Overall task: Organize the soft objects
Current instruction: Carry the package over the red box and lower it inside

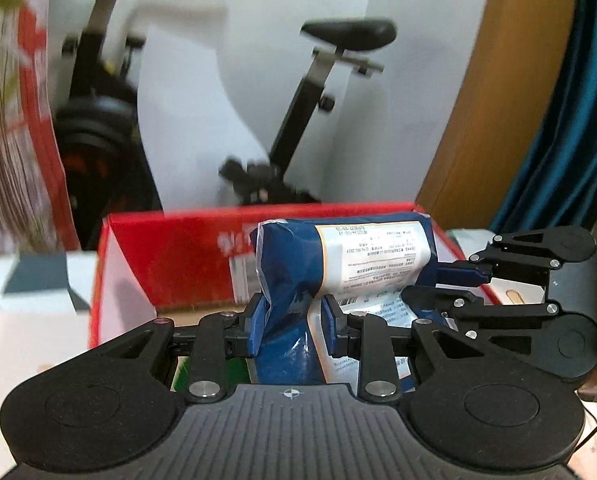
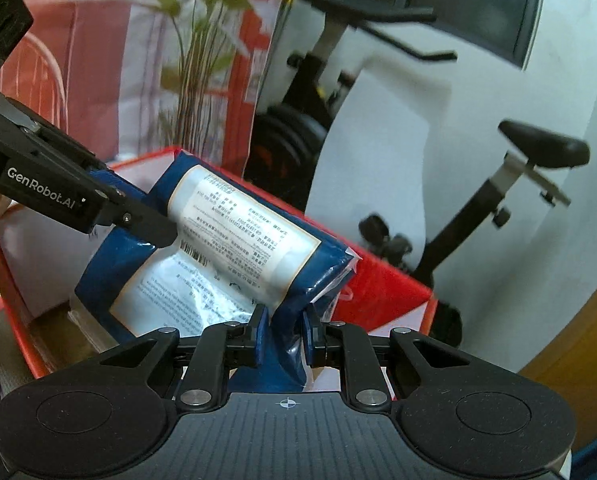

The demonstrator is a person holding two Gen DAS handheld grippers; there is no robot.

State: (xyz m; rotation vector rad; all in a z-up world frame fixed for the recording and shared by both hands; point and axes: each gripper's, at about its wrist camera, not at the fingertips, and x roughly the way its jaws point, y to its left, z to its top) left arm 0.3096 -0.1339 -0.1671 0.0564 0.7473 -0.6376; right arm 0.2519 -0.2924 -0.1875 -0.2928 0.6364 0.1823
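Note:
A soft blue plastic package (image 1: 338, 264) with a white printed label hangs over an open red box (image 1: 170, 256). My left gripper (image 1: 294, 318) is shut on a crumpled end of the package. In the left wrist view my right gripper (image 1: 446, 284) comes in from the right and clamps the other end. The right wrist view shows the same package (image 2: 238, 224) slanting above the red box (image 2: 378, 292), with my right gripper (image 2: 284, 330) shut on its lower corner. There my left gripper (image 2: 138, 212) grips the upper left end. The package hides most of the box's inside.
An exercise bike (image 1: 298, 120) stands behind the box against a white wall. A wooden panel (image 1: 498, 120) and a teal curtain (image 1: 570, 120) are at the right. A plant (image 2: 202, 40) and a red-and-white bag (image 2: 98, 60) stand left of the box, beside a white carton (image 1: 30, 300).

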